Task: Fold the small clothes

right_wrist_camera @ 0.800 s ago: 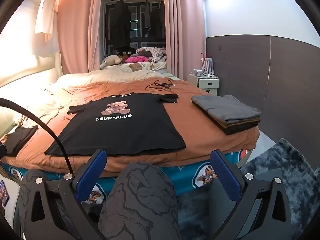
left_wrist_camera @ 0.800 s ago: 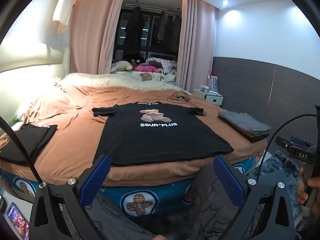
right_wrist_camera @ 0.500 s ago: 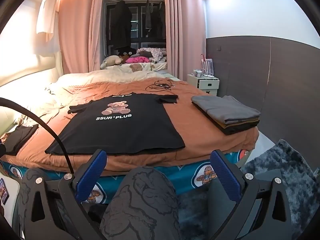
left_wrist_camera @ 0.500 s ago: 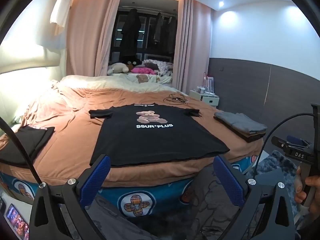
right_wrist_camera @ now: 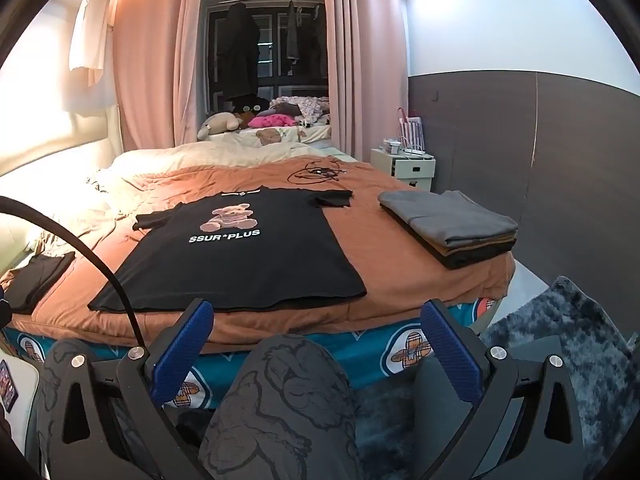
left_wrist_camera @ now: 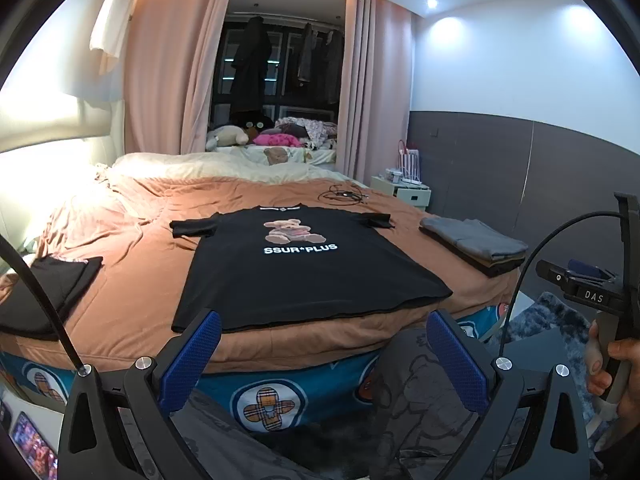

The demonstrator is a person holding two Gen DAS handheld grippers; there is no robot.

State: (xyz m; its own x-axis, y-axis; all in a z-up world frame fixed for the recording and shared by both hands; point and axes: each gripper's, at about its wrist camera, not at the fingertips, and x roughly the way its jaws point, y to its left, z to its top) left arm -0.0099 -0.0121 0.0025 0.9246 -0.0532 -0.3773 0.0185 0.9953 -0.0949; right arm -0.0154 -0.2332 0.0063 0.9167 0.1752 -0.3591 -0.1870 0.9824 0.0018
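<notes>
Since a moment ago both handheld grippers have drifted a little back and up from the bed; the black T-shirt sits slightly lower and farther off in each view, and nothing on the bed has shifted.

Nearest me, the left gripper [left_wrist_camera: 323, 354] and the right gripper [right_wrist_camera: 318, 344] hover short of the bed with their blue-padded jaws spread wide and nothing between them, above the person's knees in grey patterned trousers [right_wrist_camera: 280, 408].

Just past them, the black short-sleeved cotton T-shirt with a teddy-bear print [left_wrist_camera: 304, 268] lies flat and face up on the brown bedspread [left_wrist_camera: 132, 280], its hem along the near edge, collar pointing away and both sleeves out.

To the shirt's right sits a stack of folded grey and dark garments [right_wrist_camera: 452, 228]; to its left, a dark folded piece [left_wrist_camera: 48, 292]. Beyond the collar lies a tangle of black cable [left_wrist_camera: 344, 196].

The fold hasn't begun, I'd say. Best to come in low, pinch one side at the hem corner and the shoulder together, lift only enough to clear, and carry that side across evenly so the sleeve doesn't bunch.
</notes>
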